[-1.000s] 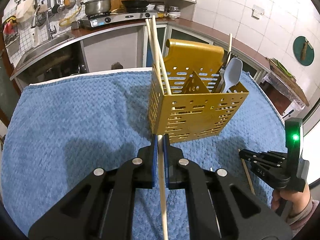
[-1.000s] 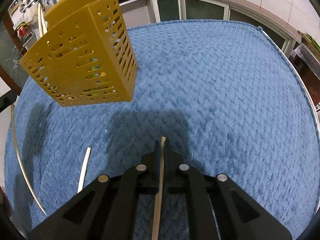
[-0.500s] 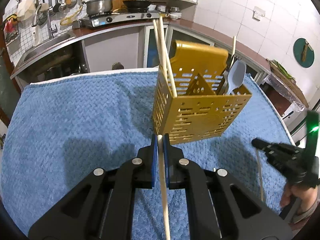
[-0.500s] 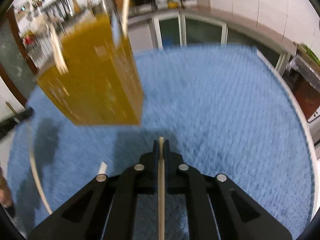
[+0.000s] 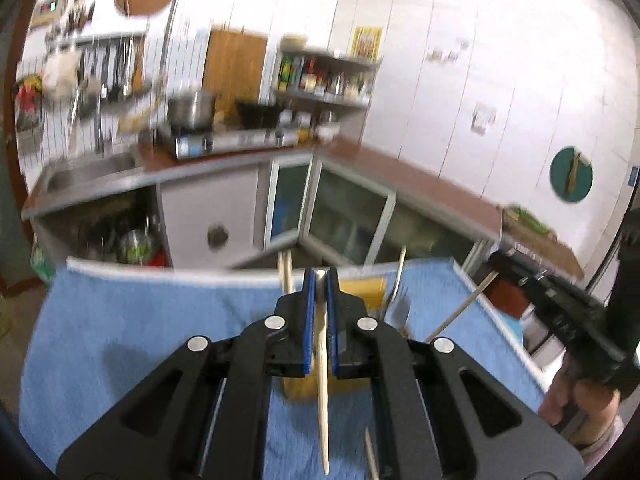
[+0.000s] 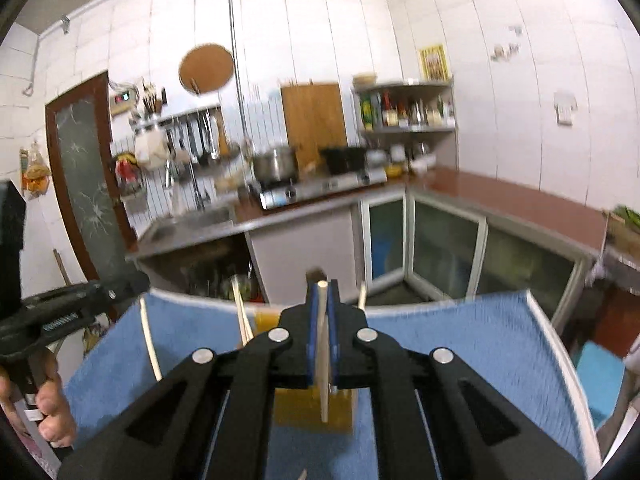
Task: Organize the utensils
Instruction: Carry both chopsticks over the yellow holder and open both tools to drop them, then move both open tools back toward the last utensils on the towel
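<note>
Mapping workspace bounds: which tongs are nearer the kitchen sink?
Left. The left tongs stand on the sink side; the right tongs are further right, away from it. Each grips a chopstick.

A blue towel spreads beneath the gripper; beyond it, a steel pot sits on a stove, with a sink to the left
</note>
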`<move>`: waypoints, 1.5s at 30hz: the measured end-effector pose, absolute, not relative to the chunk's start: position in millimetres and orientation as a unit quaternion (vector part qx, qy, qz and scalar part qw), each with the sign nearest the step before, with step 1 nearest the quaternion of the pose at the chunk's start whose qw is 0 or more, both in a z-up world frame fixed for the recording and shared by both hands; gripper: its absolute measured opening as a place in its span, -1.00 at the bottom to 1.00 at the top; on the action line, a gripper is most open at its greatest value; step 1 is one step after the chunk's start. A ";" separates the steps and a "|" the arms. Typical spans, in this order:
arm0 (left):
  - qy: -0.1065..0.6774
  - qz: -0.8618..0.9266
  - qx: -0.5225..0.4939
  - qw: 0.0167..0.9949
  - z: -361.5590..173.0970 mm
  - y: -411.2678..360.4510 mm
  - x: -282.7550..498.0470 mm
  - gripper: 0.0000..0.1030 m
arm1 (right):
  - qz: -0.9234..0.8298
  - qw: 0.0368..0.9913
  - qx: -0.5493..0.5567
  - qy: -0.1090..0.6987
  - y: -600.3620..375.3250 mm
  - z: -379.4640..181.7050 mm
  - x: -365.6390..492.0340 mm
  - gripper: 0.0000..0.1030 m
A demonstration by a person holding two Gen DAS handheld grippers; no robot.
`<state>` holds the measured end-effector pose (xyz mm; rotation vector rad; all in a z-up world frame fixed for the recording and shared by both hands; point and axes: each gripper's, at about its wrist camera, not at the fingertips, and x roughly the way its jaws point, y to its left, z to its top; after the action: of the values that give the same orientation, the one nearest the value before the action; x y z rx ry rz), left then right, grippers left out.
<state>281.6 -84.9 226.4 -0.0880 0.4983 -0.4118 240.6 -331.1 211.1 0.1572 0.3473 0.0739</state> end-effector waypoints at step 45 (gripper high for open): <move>0.236 -0.121 -0.012 0.964 129.6 -57.9 291.5 0.87 | -0.035 0.972 0.059 0.225 -333.1 121.1 235.6 0.51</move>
<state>291.5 -57.9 129.6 -0.0235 0.4780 -0.2445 235.6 -333.1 121.1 0.1200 0.4537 -0.0701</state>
